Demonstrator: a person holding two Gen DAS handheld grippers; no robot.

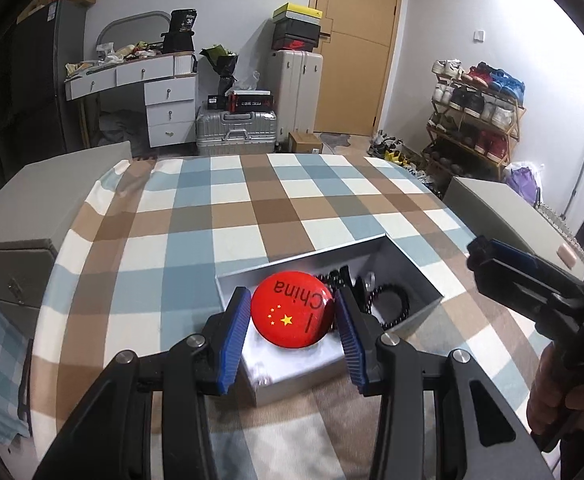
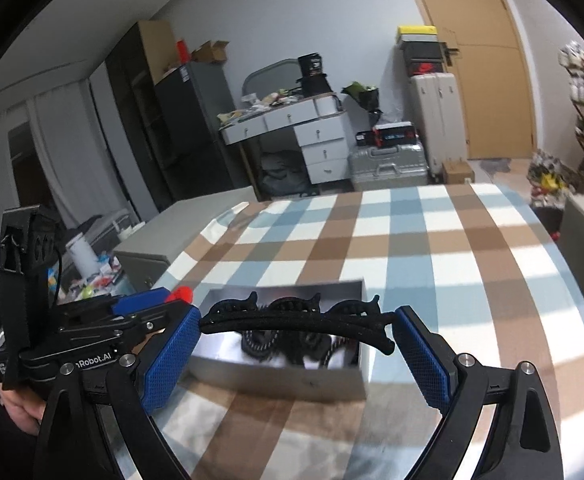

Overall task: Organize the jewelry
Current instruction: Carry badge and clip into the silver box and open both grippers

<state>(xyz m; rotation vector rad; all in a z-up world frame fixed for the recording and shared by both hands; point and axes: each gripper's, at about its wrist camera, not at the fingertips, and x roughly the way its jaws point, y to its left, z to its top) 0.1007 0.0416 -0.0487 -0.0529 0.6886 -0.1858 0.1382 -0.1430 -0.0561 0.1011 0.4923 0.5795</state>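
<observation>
- The left gripper [image 1: 292, 312] clamps a red badge [image 1: 292, 310] by its edges, held above the box [image 1: 419, 268].
- The right gripper [image 2: 295, 328] grips a black hair clip [image 2: 292, 322] end to end between its blue pads [image 2: 172, 356], also over the box.
- The open grey box sits on the checked tablecloth [image 1: 220, 208] near its front edge, holding black bead bracelets [image 1: 391, 304] and a small silver piece [image 1: 369, 279].

Round glossy red badge [image 1: 292, 312] with yellow stars and "China" lettering — raised above open grey box [image 1: 411, 276] on checked cloth, dark bead bracelets [image 1: 391, 304] coiled inside, black scalloped hair clip [image 2: 295, 316] lifted level — lengthwise
</observation>
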